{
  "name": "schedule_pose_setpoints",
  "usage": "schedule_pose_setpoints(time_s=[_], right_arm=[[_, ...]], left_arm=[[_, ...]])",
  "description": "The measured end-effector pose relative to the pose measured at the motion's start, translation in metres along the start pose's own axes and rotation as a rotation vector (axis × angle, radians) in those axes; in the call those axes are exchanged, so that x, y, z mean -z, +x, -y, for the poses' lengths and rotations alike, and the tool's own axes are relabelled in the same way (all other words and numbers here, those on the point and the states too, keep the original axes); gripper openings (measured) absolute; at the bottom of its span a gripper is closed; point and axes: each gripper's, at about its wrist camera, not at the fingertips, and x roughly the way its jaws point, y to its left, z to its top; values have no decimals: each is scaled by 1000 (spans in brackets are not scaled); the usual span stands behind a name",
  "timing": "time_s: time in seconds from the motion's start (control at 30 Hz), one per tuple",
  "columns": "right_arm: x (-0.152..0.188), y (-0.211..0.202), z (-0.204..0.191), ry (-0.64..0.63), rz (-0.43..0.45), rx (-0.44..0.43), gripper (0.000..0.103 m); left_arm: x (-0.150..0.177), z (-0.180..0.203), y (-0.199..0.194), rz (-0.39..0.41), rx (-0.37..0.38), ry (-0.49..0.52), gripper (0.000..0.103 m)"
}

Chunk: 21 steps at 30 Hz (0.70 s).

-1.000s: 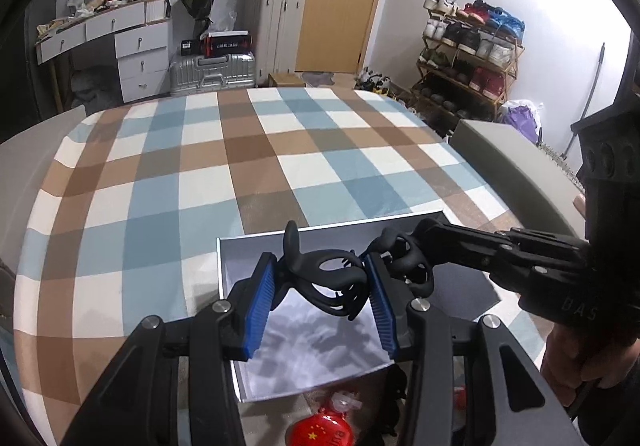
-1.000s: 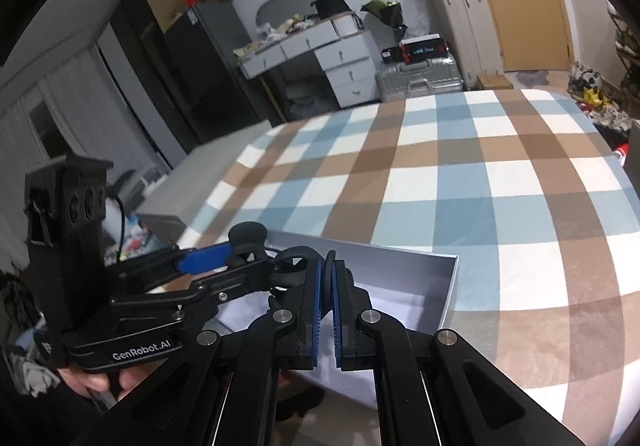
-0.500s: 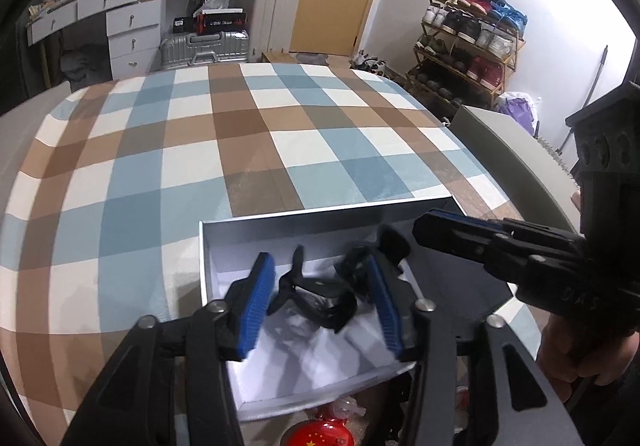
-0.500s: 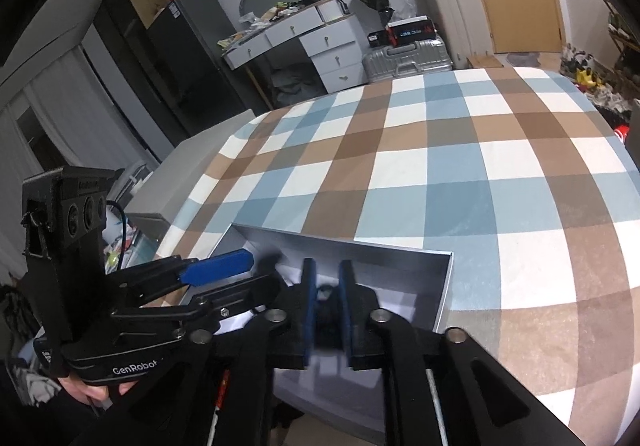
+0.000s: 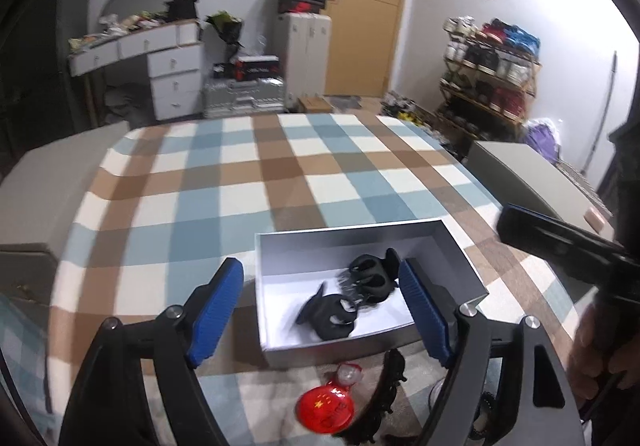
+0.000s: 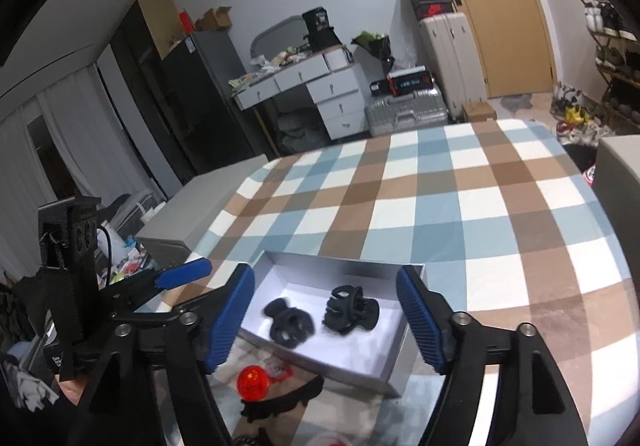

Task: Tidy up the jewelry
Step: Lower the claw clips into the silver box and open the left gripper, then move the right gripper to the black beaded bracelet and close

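A shallow white box sits on the checked cloth at the near edge. Two black claw hair clips lie loose inside it, one to the left and one to the right. My left gripper is open and empty, raised above the box's near side. My right gripper is open and empty, also above the box. The right gripper's blue-tipped finger shows at the right of the left wrist view; the left gripper's finger shows at the left of the right wrist view.
In front of the box lie a round red ornament and a black scalloped headband. The checked cloth covers the table far beyond the box. Grey blocks flank the table.
Both grippers opened and let go of the black clips, which dropped into the box. Both grippers then pulled back and up from the box.
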Motion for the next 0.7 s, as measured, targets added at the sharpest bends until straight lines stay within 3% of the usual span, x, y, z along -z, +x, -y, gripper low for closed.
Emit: schedule_pose_setpoints(time_s=[0.33,0.5,0.6,0.7], right_arm=[[6,-37,-14,-16,60,4,89],[12,-57,-26,-74,109,19,101],[17,-64,-31,-104,130,20,103],[19,-65,-36,-131,118,31,103]], left_arm=[[6,3,-32,86,-120,9,88],[18,-2,-49,135,-114,-23,97],[28,-3,-55,136,-109,-35,102],[38,-1,-58,131,-156,-48,102]])
